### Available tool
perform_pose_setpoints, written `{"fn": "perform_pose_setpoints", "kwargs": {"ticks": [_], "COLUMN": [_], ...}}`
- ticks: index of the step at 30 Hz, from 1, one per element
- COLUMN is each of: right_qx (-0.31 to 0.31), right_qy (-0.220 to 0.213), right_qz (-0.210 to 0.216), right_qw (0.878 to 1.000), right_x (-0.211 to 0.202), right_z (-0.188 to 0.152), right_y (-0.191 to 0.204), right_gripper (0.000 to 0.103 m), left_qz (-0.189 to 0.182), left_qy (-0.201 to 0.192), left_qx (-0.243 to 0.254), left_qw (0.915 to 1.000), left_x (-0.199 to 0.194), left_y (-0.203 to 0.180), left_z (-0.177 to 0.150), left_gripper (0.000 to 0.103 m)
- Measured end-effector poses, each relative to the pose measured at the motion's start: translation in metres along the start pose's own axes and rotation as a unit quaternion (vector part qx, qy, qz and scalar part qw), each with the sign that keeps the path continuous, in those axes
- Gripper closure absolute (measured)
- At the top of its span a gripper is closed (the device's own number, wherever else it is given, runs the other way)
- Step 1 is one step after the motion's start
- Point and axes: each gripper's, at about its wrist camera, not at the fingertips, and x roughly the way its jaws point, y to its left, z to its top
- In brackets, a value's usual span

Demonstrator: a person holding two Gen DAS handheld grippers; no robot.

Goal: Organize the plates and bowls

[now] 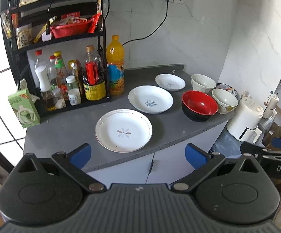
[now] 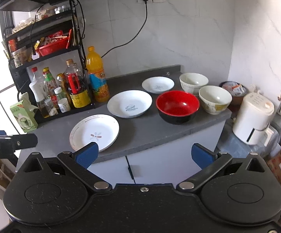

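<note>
A: While both tools hang short of the counter edge, we log the left gripper [image 1: 138, 156] at lower centre of its own view: blue pads spread wide, nothing between them.

B: We note the same for the right gripper [image 2: 144, 154], jaws wide apart and empty. Its left pad overlaps the near rim of the flower plate [image 2: 94, 132] in the picture; we cannot tell whether it touches.

A: On the grey countertop [image 1: 66, 124] we count three plates in a diagonal line. The flower plate [image 1: 123, 130] sits nearest, centre of frame. Up and right of it comes the lettered plate [image 1: 150, 99], then the small plate [image 1: 170, 82] near the back wall.

B: Each lies flat and apart from its neighbours. Bowls stand right of the plates: the red bowl [image 2: 177, 106] right of centre, black outside, red inside, just beside the lettered plate [image 2: 129, 103].

A: We see two pale bowls past it. The back bowl [image 1: 203, 83] stands upright near the wall; the front pale bowl [image 1: 224, 101] is close to the red bowl [image 1: 199, 105] at the counter's right end.

B: All three look empty. The black rack [image 2: 49, 58] of sauce bottles fills the left of frame, with the orange juice bottle [image 2: 97, 77] just beside it.

A: A white appliance [image 1: 244, 119] stands lower, beyond the counter's right end.
</note>
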Motion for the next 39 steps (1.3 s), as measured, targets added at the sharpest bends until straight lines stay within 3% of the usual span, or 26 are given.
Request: {"fn": "perform_pose_setpoints", "kwargs": {"ticks": [6,15,25,33,39], "right_qx": [-0.008,-0.005,0.001,0.02,0.029], "right_qy": [-0.006,0.003,0.008,0.01,0.004], "right_qz": [0.012,0.028,0.036,0.013,-0.032], "right_qw": [1.0,1.0,0.999,1.0,0.999], "right_x": [0.01,0.031,0.051,0.083,0.116], "right_z": [0.012,0.016,0.028,0.043,0.057], "right_y": [-0.019,-0.073,-0.12,-0.14,-0.146], "right_gripper": [0.0,0.0,0.0,0.0,0.0], "left_qz": [-0.001,0.038,0.053,0.041,-0.004], "left_qy": [0.021,0.031,0.034,0.034,0.032], "left_qx": [-0.012,-0.034,-0.045,-0.053,-0.019], "left_qw": [0.9997,0.9982,0.997,0.9972,0.9993], "left_x": [0.023,0.048,0.072,0.109,0.16], "left_y": [-0.011,-0.043,-0.087,-0.094,-0.099], "left_z": [0.001,0.015,0.04,0.067,0.094], "left_gripper": [0.001,0.001,0.002,0.002,0.002]}}
